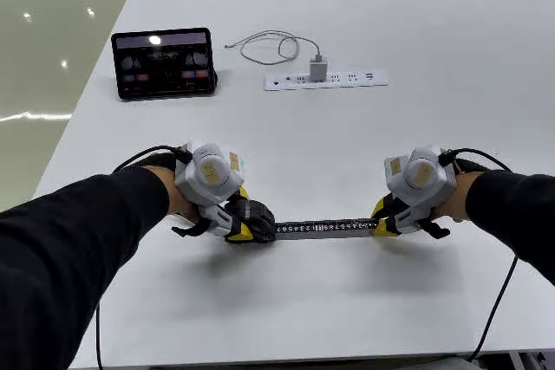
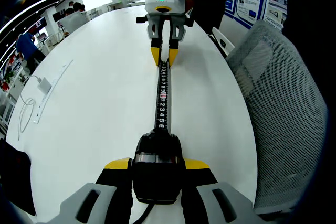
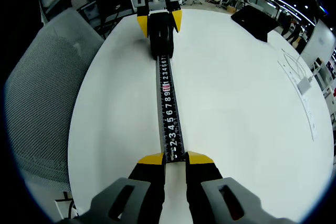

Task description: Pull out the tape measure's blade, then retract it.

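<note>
- Head view: the white worktop runs away from us. Both arms in dark sleeves reach in, one from 8 o'clock and one from 4 o'clock.
- The left gripper is low in the frame at about 7 o'clock. Its jaws are closed around the black body of the tape measure, one yellow tip on each side.
- In the left gripper view the tape measure body sits squarely between the two yellow tips and rests on the worktop.
- The blade is drawn out and lies flat on the worktop. It runs from the tape measure toward 3 o'clock, with its numbers facing up.
- The right gripper is at about 5 o'clock in the head view and faces the left gripper along the blade.
- In the right gripper view the jaws are closed in on the free end of the blade, a yellow tip against each edge. The low numbers are nearest us. We cannot make out the end hook.
- The blade looks straight between the two grippers, with no sag or twist that we can see.
- A dark tablet is propped at 10 o'clock, well apart from the tape measure.
- A white power strip lies near 12 o'clock with a white charger plugged in. Its cable loops behind it.
- A grey mesh chair is off the worktop edge in the left gripper view, at 3 o'clock.
</note>
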